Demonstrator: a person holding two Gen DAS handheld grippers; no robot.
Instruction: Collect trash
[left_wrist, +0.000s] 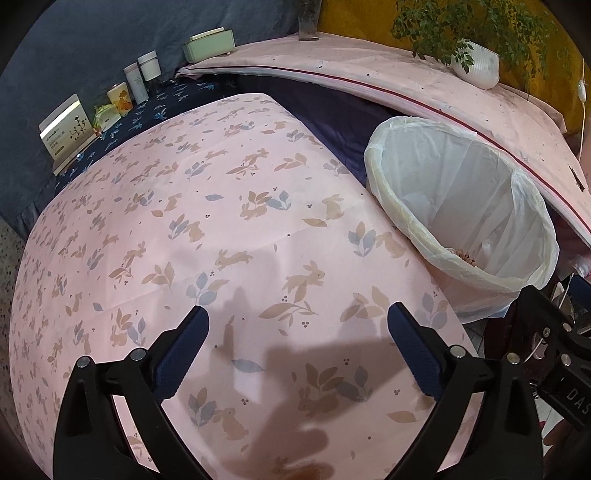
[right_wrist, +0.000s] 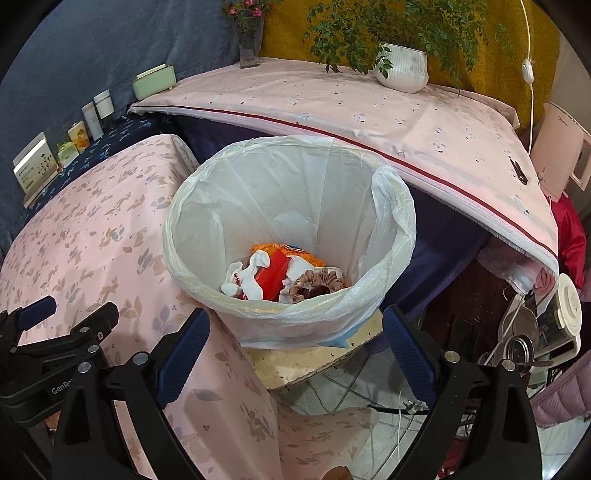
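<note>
- Fingers first: the left hand-held gripper (left_wrist: 297, 319) hangs over the near part of the bench (left_wrist: 207, 229), jaws spread wide, nothing between them but pink rabbit-print cloth.
- Its shadow falls on the cloth just below the blue pads (left_wrist: 186, 345).
- Over to the right hand-held gripper (right_wrist: 295, 325): also spread wide and empty, pointing down at the near rim of the bin (right_wrist: 207, 206), pads clear of it on both sides.
- From that right wrist view the left tool shows at the lower left edge, above the cloth.
- The bin stands just off the bench's right edge on a pale speckled slab (right_wrist: 314, 362), over tiled floor; a white liner bag is folded over its rim.
- And there's the trash (right_wrist: 273, 275), down at the bottom of the bin: white crumpled paper, a red wrapper, something orange behind, a brown frilled piece to the right.
- Further back, a dark blue leaf-print strip along the bench's far left edge carries a row of small cartons (left_wrist: 120, 98) and jars (left_wrist: 147, 66).
- Beyond the bin, a second pink-covered surface (right_wrist: 369, 122) with a dark red stripe along its edge.
- On its far side stand a green box (right_wrist: 153, 81), a vase of flowers (right_wrist: 250, 40) and a white ribbed pot (right_wrist: 402, 68) of leafy greenery.
</note>
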